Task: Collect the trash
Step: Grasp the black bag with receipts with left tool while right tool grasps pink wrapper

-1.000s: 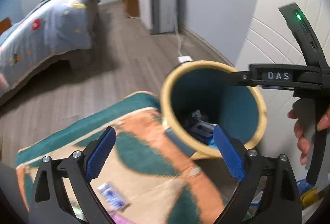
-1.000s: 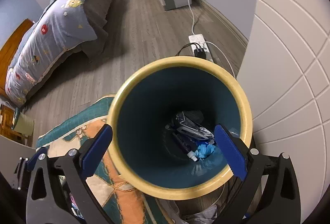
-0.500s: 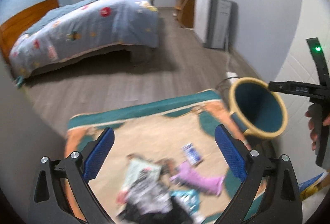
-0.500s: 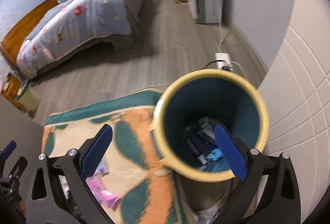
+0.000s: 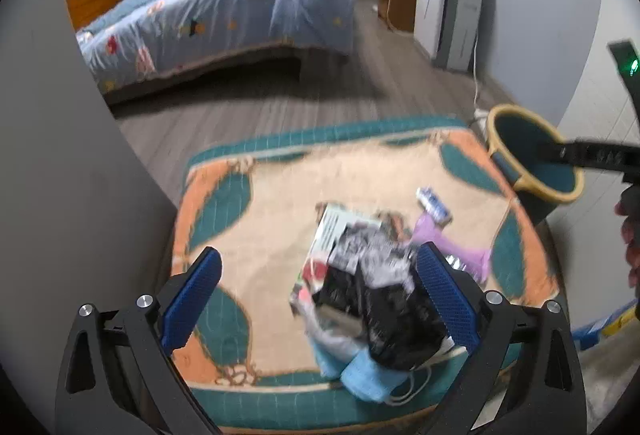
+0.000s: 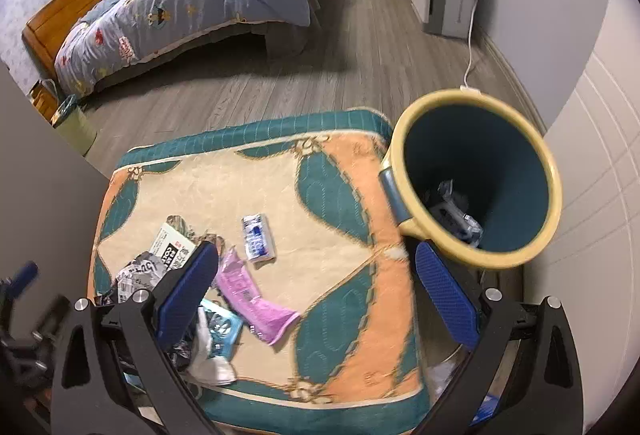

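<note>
Both your grippers, left [image 5: 318,299] and right [image 6: 316,293], have swung away from the yellow-rimmed teal bin [image 6: 478,179], released and empty, toward wrappers [image 6: 258,237] remaining mid-mat [image 6: 340,195].

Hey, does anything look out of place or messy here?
Yes. Trash is strewn on the rug: a pink wrapper, a small blue-and-white packet, and a crumpled pile of wrappers and a mask. The bin beside the rug looks tilted.

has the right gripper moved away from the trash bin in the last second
Yes. The right gripper has backed off the trash bin, toward the quilted mat.
</note>
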`<action>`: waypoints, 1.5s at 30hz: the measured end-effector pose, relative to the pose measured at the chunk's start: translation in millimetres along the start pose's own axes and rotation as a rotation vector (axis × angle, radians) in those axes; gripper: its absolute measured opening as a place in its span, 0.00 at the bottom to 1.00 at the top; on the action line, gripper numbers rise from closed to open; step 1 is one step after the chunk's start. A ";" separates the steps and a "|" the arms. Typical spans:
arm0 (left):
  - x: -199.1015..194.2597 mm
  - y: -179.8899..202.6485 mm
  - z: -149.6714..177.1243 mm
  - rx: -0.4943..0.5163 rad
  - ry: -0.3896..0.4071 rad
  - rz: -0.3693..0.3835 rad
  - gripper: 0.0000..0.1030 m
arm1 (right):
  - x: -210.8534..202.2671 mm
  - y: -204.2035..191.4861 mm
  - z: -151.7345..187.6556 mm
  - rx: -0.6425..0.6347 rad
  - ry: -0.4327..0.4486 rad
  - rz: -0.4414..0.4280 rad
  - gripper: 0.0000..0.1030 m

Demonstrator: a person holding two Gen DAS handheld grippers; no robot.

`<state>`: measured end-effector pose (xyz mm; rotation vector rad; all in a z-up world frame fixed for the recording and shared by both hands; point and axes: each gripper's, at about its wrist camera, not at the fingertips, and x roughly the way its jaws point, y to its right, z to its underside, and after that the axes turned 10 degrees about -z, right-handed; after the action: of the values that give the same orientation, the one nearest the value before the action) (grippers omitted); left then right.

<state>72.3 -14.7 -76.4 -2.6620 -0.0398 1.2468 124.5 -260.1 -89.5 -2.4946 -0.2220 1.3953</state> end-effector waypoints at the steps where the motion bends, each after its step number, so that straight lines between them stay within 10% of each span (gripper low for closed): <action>1: 5.8 1.1 4.6 0.005 -0.015 0.002 0.94 | 4.3 -0.9 2.1 0.013 -0.011 -0.008 0.94; 11: 19.9 31.2 24.2 0.119 -0.068 0.088 0.91 | 48.6 -21.1 24.1 -0.063 -0.119 0.047 0.94; 18: 33.2 47.7 30.8 0.177 -0.146 0.143 0.45 | 71.9 -32.7 33.5 -0.153 -0.172 0.052 0.92; 26: 41.5 38.0 25.6 0.136 -0.170 0.153 0.09 | 110.5 -50.9 53.8 -0.228 -0.292 -0.002 0.52; 34: 37.1 30.9 17.5 0.120 -0.131 0.153 0.05 | 122.3 -67.4 66.5 -0.379 -0.333 0.045 0.12; 45: 11.2 14.7 -11.8 0.068 0.018 0.150 0.04 | 64.6 -76.0 38.0 -0.424 -0.081 0.098 0.10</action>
<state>87.6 -29.9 -80.3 -2.6589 0.2051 1.2426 125.9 -164.6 -137.2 -2.8179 -0.4610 1.6357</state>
